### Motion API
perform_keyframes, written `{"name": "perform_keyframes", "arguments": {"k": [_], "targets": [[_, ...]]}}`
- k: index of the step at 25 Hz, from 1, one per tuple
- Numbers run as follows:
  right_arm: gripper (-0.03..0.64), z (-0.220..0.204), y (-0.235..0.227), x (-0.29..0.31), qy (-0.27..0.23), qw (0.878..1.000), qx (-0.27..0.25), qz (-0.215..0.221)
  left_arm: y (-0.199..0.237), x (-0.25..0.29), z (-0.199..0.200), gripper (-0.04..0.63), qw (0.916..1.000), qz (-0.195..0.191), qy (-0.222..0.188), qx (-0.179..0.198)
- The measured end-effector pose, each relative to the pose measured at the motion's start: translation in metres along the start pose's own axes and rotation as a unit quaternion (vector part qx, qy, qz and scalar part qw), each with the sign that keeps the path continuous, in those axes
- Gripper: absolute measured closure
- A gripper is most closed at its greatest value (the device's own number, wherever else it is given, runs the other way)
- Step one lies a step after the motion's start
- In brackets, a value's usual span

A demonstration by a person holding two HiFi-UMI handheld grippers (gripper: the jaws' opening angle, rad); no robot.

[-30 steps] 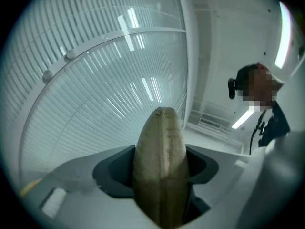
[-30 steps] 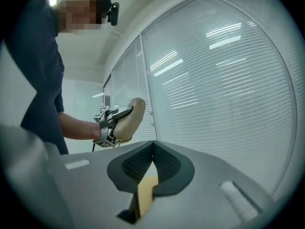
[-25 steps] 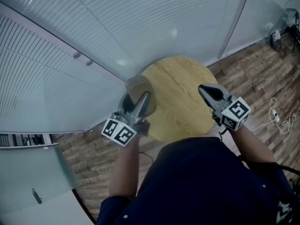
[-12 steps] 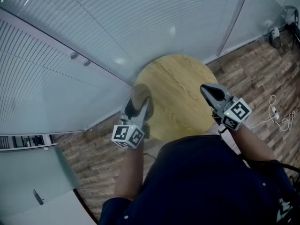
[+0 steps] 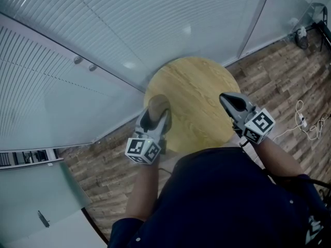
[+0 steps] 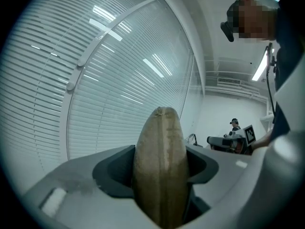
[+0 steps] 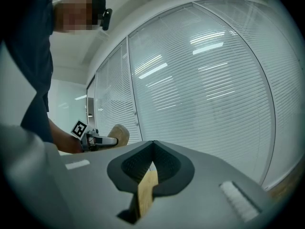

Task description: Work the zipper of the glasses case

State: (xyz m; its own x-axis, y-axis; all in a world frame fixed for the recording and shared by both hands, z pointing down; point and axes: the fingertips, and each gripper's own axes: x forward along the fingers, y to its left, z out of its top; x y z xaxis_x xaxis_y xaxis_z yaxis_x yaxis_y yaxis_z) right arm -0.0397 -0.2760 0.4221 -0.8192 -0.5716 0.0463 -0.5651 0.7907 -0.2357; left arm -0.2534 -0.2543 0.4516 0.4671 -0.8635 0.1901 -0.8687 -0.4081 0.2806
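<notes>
Head view: tilts the tan glasses case [image 5: 158,106] more upright in the left gripper [image 5: 155,117], now swung in over the left edge of the round wooden table [image 5: 201,81].
Clamps the oval, fabric-like shell end-on between wide-set jaws. Holds the right gripper [image 5: 228,100] well apart, pinched fully together on nothing. Shows a centre seam, possibly the zipper, not yet worked.

Our dark navy shirt [image 5: 222,200], our grey left gripper [image 5: 156,119] and right gripper [image 5: 225,98], each with a black-and-white marker cube [image 5: 142,150]
</notes>
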Motion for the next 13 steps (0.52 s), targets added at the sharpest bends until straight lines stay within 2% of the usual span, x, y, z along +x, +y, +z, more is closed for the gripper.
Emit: {"name": "perform_keyframes", "arguments": {"k": [2, 6, 13], "targets": [[0.609, -0.0069, 0.0012, -0.0007, 0.006, 1.0, -0.004, -0.002, -0.0026, 0.0017, -0.0044, 0.296, 1.0, -0.007, 0.006, 0.004], [0.609, -0.0024, 0.0043, 0.0005, -0.005, 1.0, 0.021, -0.009, -0.007, 0.0016, -0.0023, 0.296, 0.9997, -0.02, 0.014, 0.01], [0.609, -0.0097, 0.0034, 0.0008, 0.003, 1.0, 0.006, -0.015, -0.003, 0.0044, -0.0026, 0.296, 0.9994, -0.029, 0.017, 0.009]]}}
